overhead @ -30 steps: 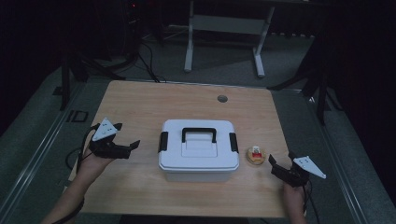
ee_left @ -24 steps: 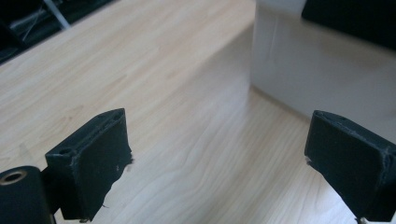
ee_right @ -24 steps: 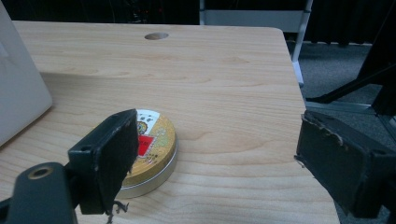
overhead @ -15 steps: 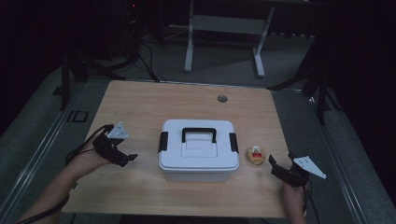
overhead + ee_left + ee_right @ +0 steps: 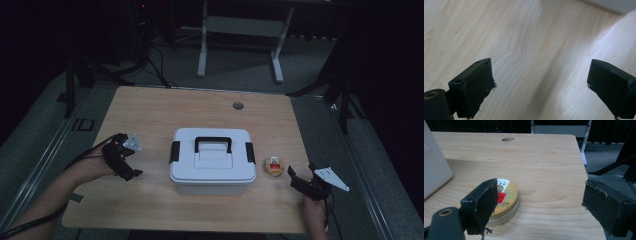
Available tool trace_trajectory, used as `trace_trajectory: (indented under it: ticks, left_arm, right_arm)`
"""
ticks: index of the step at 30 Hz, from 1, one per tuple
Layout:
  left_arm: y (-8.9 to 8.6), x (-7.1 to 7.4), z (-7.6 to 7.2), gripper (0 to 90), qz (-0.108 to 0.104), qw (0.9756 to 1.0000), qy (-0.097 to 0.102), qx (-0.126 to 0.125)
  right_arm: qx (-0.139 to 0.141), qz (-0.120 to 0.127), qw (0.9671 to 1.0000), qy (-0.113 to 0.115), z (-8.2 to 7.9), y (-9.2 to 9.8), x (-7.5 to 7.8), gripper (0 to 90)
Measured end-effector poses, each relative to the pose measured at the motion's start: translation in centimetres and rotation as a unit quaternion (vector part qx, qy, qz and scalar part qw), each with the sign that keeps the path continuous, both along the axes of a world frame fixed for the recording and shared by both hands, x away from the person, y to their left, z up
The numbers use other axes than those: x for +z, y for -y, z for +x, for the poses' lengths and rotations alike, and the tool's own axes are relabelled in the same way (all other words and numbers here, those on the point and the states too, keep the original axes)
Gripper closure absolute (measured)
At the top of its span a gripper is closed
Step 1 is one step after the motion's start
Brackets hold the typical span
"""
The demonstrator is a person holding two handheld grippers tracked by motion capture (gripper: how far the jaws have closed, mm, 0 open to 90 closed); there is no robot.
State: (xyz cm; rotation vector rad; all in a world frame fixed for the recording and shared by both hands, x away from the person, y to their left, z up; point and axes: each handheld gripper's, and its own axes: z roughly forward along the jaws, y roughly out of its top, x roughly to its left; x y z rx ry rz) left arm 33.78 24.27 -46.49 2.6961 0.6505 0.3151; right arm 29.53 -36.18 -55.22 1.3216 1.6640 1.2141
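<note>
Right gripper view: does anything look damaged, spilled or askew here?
Only wear: the foam pads on the right gripper have ragged, frayed edges. The round tin lies flat with its lid on, beside the closed white box. Nothing spilled.

My high view is dim and grainy: the table [image 5: 150,120] is the only lit patch, and the room behind falls to near black. The left claw's [image 5: 541,87] own view is far brighter, almost washed out, with a soft grey shadow band crossing the wood. On the right claw [image 5: 536,207] view I get even light, sharp grain, slightly soft jaws.
</note>
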Motion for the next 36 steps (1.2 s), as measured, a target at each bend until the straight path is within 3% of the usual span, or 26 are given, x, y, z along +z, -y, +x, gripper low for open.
trace_trajectory:
  ticks: [1,7,11,12,19,23,25,27,31,33,34,36]
  left_arm:
    - [0.0,0.0,0.0,5.9,0.010,0.9999,0.004,-0.001]
    - [-0.1,0.0,0.3,5.9,0.048,0.9986,-0.019,-0.012]
    - [-0.2,-0.3,0.4,5.9,0.064,0.9963,-0.054,-0.019]
    - [-0.3,-0.4,0.5,5.9,0.070,0.9960,-0.054,-0.014]
    - [-0.5,-0.8,0.6,5.9,0.116,0.9883,-0.096,-0.026]
    - [-0.2,-0.4,0.6,6.0,0.138,0.9841,-0.105,-0.035]
    - [-0.2,-0.1,0.8,6.1,0.143,0.9811,-0.126,-0.035]
    - [-0.2,0.1,1.0,6.8,0.159,0.9787,-0.126,-0.032]
    - [0.0,0.7,1.1,6.9,0.185,0.9713,-0.145,-0.035]
    - [0.2,1.0,1.1,6.9,0.201,0.9684,-0.142,-0.038]
    - [0.3,1.1,1.1,6.9,0.203,0.9673,-0.146,-0.041]
    - [0.5,1.6,1.1,7.3,0.203,0.9674,-0.145,-0.046]
  right_arm:
    - [0.000,0.000,1.0000,0.000,0.0,0.0,0.0,12.7]
    - [0.005,-0.001,1.0000,-0.002,0.0,0.0,0.0,12.7]
    - [0.004,0.000,1.0000,-0.002,0.0,0.0,0.0,12.7]
    - [0.004,-0.001,1.0000,-0.001,0.0,0.0,0.0,12.7]
    - [0.004,-0.001,1.0000,-0.002,0.0,0.0,0.0,12.7]
    - [0.004,-0.001,1.0000,-0.003,0.0,0.0,0.0,12.7]
    - [0.004,-0.001,1.0000,-0.003,0.0,0.0,0.0,12.7]
    - [0.004,-0.002,1.0000,-0.003,0.0,0.0,0.0,12.7]
    - [0.004,-0.001,1.0000,-0.003,0.0,0.0,0.0,12.7]
    - [0.004,-0.002,1.0000,-0.003,0.0,0.0,0.0,12.7]
    - [0.004,-0.001,1.0000,-0.003,0.0,0.0,0.0,12.7]
    - [0.004,-0.001,1.0000,-0.003,0.0,0.0,0.0,12.7]
